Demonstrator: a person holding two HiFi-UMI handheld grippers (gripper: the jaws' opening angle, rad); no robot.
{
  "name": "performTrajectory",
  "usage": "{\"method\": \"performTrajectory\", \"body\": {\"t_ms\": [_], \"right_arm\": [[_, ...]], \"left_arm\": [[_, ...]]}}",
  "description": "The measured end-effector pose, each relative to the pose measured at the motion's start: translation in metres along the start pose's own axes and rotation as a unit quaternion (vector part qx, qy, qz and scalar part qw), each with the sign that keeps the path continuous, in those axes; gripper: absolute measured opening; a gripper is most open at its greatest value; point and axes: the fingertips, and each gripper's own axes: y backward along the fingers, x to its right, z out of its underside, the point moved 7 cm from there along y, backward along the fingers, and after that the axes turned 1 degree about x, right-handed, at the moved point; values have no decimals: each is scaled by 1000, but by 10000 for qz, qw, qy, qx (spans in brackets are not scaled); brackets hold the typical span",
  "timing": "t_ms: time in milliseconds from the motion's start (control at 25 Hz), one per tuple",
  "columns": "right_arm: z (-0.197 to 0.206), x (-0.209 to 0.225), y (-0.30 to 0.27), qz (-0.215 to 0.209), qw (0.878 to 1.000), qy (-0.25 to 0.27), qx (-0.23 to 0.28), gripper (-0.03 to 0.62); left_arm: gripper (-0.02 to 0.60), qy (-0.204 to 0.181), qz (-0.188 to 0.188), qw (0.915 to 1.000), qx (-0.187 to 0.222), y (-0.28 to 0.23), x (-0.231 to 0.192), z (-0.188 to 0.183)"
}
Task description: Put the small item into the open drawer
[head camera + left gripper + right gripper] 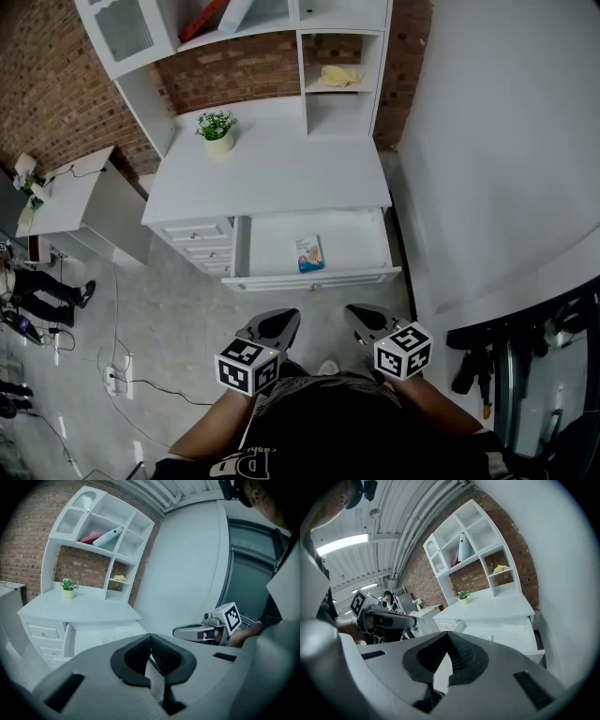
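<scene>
- Left claw (pixel 284 320) clenched tight with nothing between; right claw (pixel 357 313) likewise clenched and empty. Both held low by the body, well apart from the drawer (pixel 319 278).
- Small item (pixel 310 253), a flat printed packet, lying inside the open drawer, mid-width, close to the front wall; contact with that wall impossible to tell. Placing looks done.
- For a clean finish: keep both claws back, clear of the drawer front; check that the packet lies flat and below the rim.
- Drawer: shallow white box, smooth painted bottom, moulded front with a small knob.
- Surface (pixel 272 178): smooth matt white, rectangular, carrying a small potted plant (pixel 217 128).
- Pads (pixel 164 656): dark, ribbed, rubbery-looking, set in hard grey shells.
</scene>
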Motion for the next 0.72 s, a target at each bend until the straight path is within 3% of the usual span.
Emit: {"method": "performTrajectory", "body": {"t_ms": [720], "right_arm": [[0, -5, 0, -27, 10000, 73, 51, 3]], "left_arm": [[15, -144, 6, 9999, -36, 2, 6, 3]]}}
